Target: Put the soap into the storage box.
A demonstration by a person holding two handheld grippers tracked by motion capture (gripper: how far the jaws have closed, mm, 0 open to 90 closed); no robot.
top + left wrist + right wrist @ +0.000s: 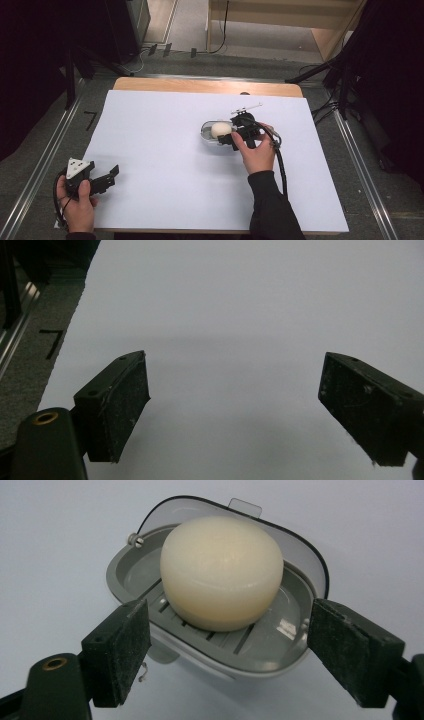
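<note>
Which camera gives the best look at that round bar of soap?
The right gripper view: the soap sits close up in its grey dish, between the open jaws. In the high view it is a small pale blob. The left gripper view faces bare white table.

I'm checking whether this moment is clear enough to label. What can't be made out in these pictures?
- High view: the near side of the soap dish is covered by the right tool and hand; contact cannot be told.
- Right gripper view: the dish floor under the soap is hidden, and the clear lid behind is partly blocked.
- High view: the thin white item beyond the dish is too small to identify.
</note>
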